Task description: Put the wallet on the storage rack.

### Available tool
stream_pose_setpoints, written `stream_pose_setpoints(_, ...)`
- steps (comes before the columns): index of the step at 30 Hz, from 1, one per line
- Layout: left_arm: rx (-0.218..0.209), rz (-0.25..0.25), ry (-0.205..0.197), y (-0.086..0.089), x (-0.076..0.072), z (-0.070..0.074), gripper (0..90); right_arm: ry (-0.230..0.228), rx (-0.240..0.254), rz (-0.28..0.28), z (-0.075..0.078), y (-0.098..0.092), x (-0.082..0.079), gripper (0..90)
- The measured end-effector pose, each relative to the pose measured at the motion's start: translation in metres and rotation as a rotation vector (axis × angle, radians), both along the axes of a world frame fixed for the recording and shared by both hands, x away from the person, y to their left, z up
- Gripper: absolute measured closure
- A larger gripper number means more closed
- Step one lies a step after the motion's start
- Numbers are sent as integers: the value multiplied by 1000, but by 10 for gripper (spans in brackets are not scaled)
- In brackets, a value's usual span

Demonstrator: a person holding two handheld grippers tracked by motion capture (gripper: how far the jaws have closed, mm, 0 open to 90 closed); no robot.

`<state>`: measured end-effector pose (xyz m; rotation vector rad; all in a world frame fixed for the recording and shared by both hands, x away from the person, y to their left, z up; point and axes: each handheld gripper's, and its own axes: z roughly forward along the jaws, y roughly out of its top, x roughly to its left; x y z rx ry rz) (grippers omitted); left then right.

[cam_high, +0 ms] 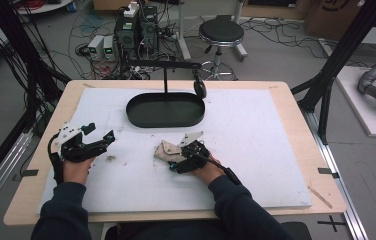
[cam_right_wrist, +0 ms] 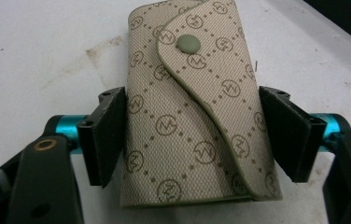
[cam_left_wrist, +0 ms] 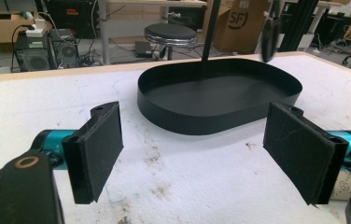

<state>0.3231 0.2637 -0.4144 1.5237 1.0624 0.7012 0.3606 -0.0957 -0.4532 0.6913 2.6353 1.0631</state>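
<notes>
The white mat covers most of the table, and the black oval tray sits at about twelve o'clock from the person's hands, under a thin stand. The right gripper is down on the mat at roughly five o'clock from the tray, with its jaws either side of a beige patterned key pouch that lies flat, snap flap up. The pads sit right at the pouch's long edges; whether they press yet I cannot tell.

To do this well, I'd say close squarely across the middle of the pouch, below the snap, so the flap stays shut and the soft body doesn't buckle, then lift straight before travelling.

The left gripper rests at about eight o'clock from the tray, jaws spread wide and empty, well apart from the pouch. The way to the tray is open; its raised rim and the stand above are the edges to clear.
</notes>
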Motion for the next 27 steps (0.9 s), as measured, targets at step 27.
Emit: stream_pose_setpoints(27,1,6,0,3,1,0,196,-84,113,-122,52,-8,56,440)
